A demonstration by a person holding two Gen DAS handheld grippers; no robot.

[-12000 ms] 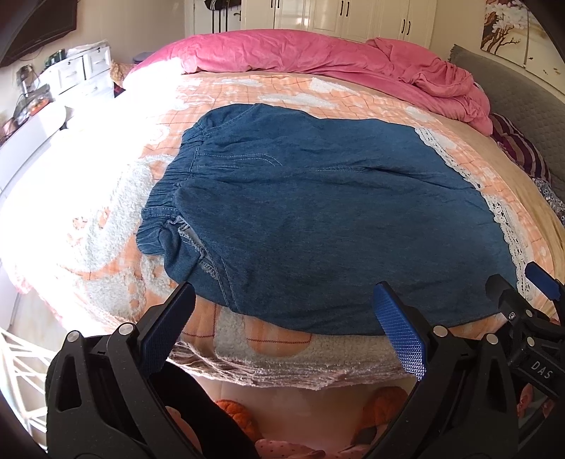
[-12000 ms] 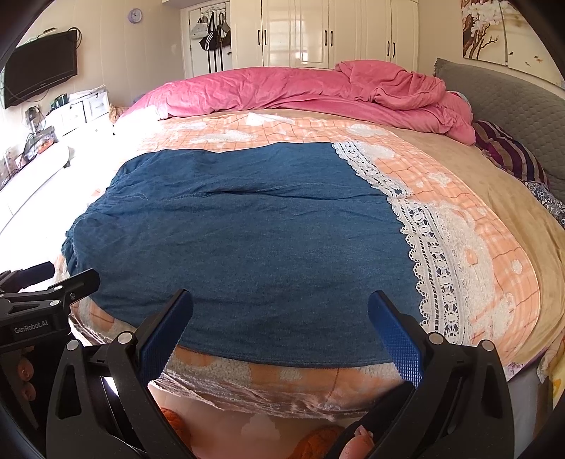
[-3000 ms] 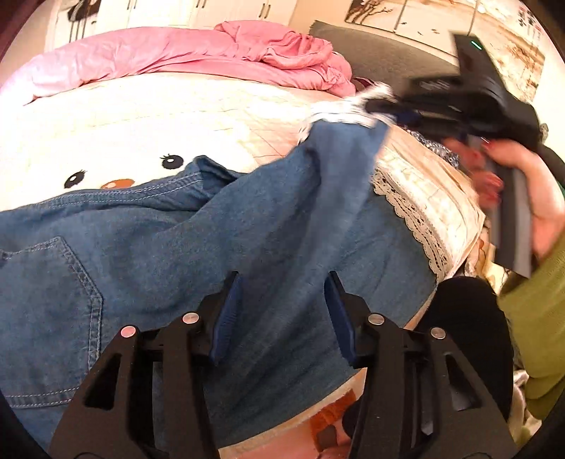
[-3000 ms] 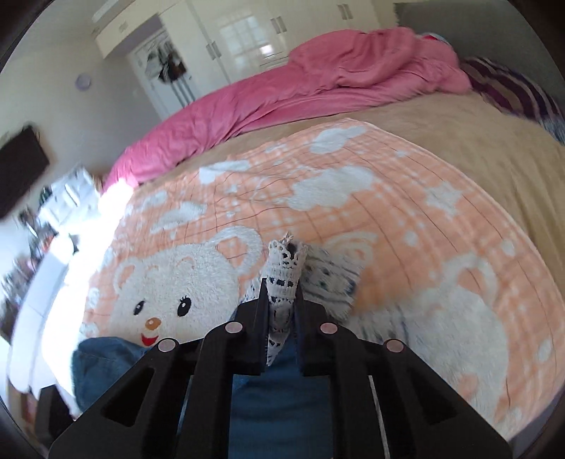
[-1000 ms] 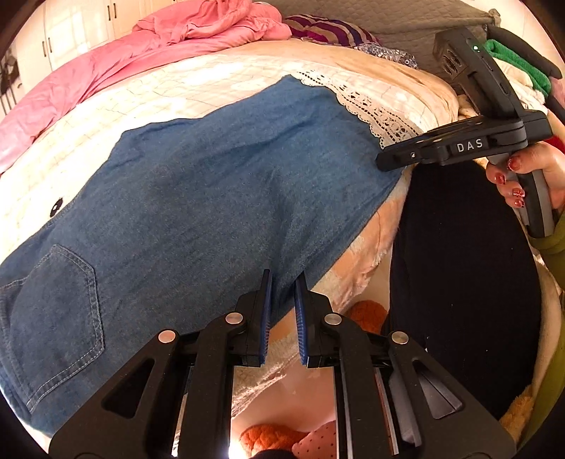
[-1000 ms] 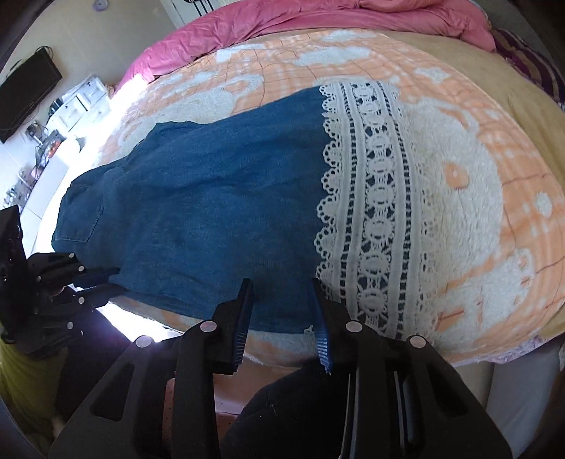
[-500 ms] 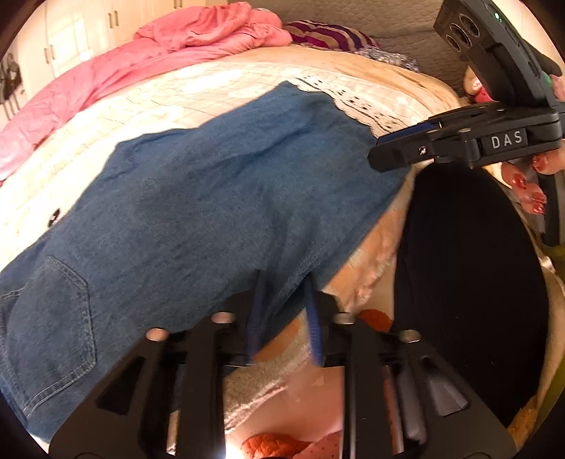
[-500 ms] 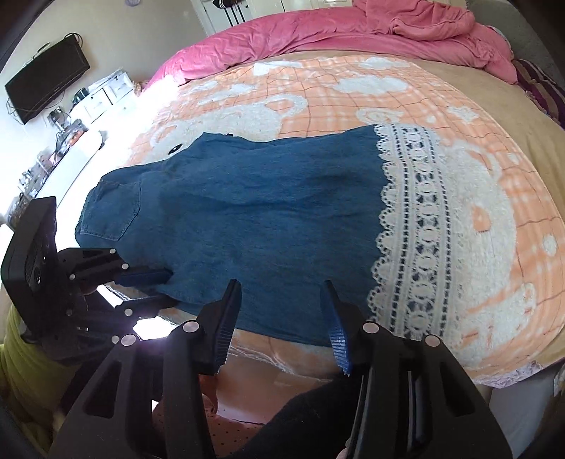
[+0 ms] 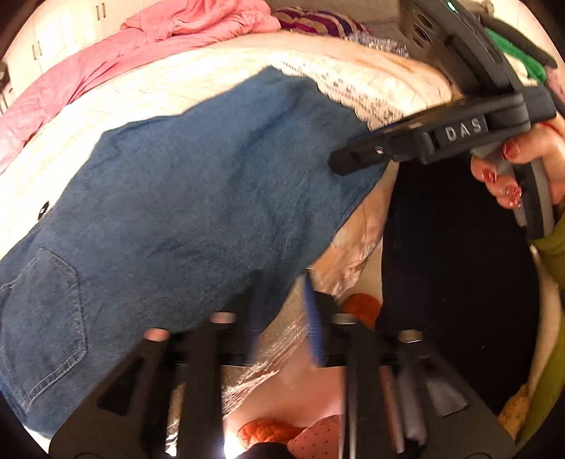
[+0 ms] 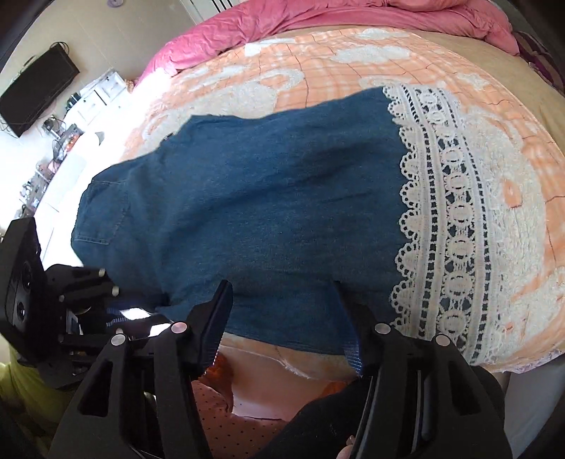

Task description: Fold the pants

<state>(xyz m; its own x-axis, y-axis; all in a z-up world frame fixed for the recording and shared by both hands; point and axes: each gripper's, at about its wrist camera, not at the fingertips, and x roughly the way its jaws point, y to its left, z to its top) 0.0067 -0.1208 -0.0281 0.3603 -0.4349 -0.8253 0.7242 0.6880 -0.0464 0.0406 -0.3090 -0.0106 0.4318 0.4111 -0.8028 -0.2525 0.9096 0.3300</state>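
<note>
Blue denim pants (image 9: 183, 197) with a white lace hem (image 10: 455, 226) lie flat across the bed, back pocket (image 9: 46, 310) at the left end. My left gripper (image 9: 280, 310) is open, its jaws straddling the pants' near edge. My right gripper (image 10: 286, 310) is open and empty at the near edge, close to the lace hem. The right gripper's body also shows in the left wrist view (image 9: 441, 137), the left one in the right wrist view (image 10: 81, 293).
The bed has an orange and white bear blanket (image 10: 317, 56) and a pink duvet (image 10: 317, 17) bunched at the far side. A striped pillow (image 9: 317, 21) lies at the head. A TV (image 10: 35, 84) and drawers (image 10: 102, 91) stand by the far wall.
Both grippers have opened wider over the last second. The pants, laid out flat from being lifted three seconds ago, have not moved since.
</note>
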